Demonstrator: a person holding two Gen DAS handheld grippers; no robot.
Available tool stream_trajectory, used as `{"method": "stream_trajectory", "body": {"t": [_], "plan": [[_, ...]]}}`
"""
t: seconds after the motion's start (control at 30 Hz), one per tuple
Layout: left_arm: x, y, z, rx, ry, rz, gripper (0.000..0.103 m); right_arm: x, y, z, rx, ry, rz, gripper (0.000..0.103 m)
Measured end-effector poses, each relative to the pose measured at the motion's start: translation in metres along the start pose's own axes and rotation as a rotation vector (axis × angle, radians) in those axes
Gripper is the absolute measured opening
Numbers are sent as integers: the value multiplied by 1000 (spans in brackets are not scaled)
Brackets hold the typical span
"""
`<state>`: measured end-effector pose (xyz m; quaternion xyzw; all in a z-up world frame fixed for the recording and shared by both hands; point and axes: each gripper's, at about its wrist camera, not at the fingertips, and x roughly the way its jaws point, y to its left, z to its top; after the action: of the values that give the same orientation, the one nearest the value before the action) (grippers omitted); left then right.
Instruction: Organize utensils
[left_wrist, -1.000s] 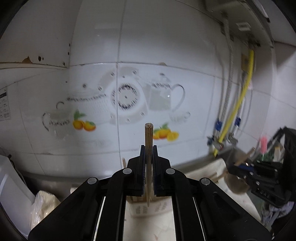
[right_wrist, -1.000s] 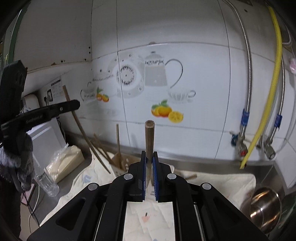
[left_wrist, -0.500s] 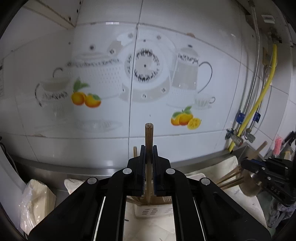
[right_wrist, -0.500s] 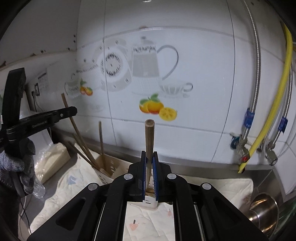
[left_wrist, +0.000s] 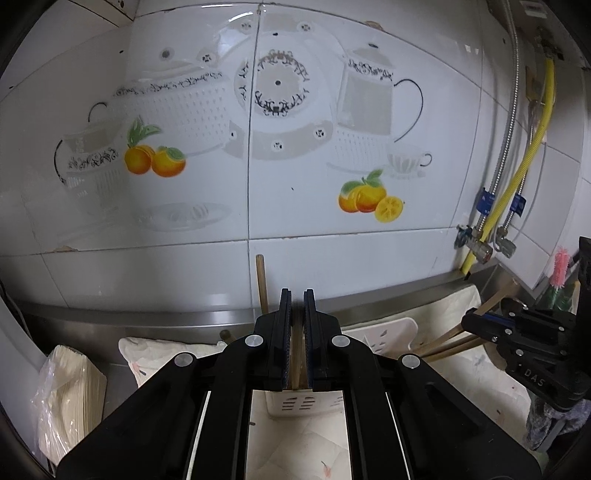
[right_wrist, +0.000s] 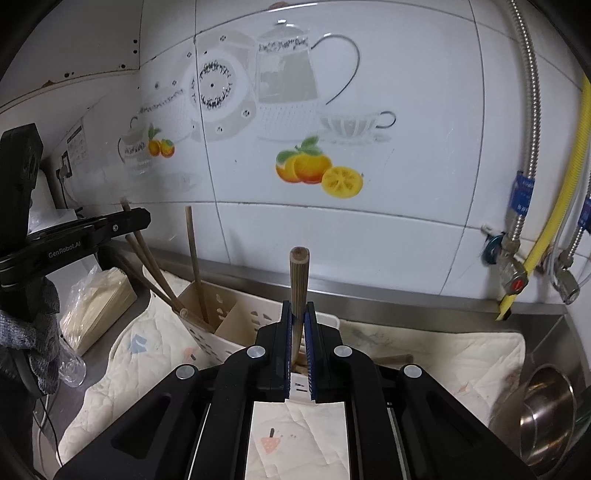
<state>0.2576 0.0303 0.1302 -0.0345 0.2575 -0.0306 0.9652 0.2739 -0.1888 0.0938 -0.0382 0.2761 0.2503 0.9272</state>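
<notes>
Right gripper (right_wrist: 298, 314) clamped on an upright wooden chopstick (right_wrist: 299, 275) above the white utensil holder (right_wrist: 236, 325); left gripper (left_wrist: 294, 325) nearly closed, a blurred chopstick (left_wrist: 296, 354) in the narrow gap, grip impossible to judge. Crowded on the holder's left by leaning chopsticks (right_wrist: 155, 273), hemmed behind by tiled wall (right_wrist: 406, 236); steel bowl (right_wrist: 546, 410) well apart, right.

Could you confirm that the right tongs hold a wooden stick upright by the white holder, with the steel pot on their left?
Not quite: the right wrist view shows the steel pot on the right of the right tongs, not their left. The tongs do hold the wooden stick upright by the white holder.
</notes>
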Motion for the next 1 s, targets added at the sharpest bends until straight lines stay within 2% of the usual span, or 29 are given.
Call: {"method": "stream_trajectory", "body": {"t": [0.33,0.37,0.43,0.47,0.5,0.63,0.87,0.93,1.0], "plan": [[-3,-3,-2,2,1,-4,9,2,-3,-3,14,4,6,9],[-5,-4,-3,6,-1,-3,11,1,-3,-3,13,2,7,10],[-10,-5,-4,12,-8,5,28,-3,-2,-3,11,-10,0,17],[-12,-6,-4,14,-14,11,41,-4,-2,-3,11,-13,-3,19],[-15,-7,-4,18,-23,15,45,-7,-2,-3,11,-19,-6,21],[-28,-9,-6,21,-42,12,48,-21,-1,-3,2,-47,-21,28],[-58,-15,-15,24,-82,30,66,-52,8,-6,-25,-103,-49,43],[-65,-16,-20,22,-91,30,70,-61,12,-11,-36,-117,-60,51],[-75,-17,-25,19,-102,32,74,-68,15,-16,-44,-127,-71,55]]}}
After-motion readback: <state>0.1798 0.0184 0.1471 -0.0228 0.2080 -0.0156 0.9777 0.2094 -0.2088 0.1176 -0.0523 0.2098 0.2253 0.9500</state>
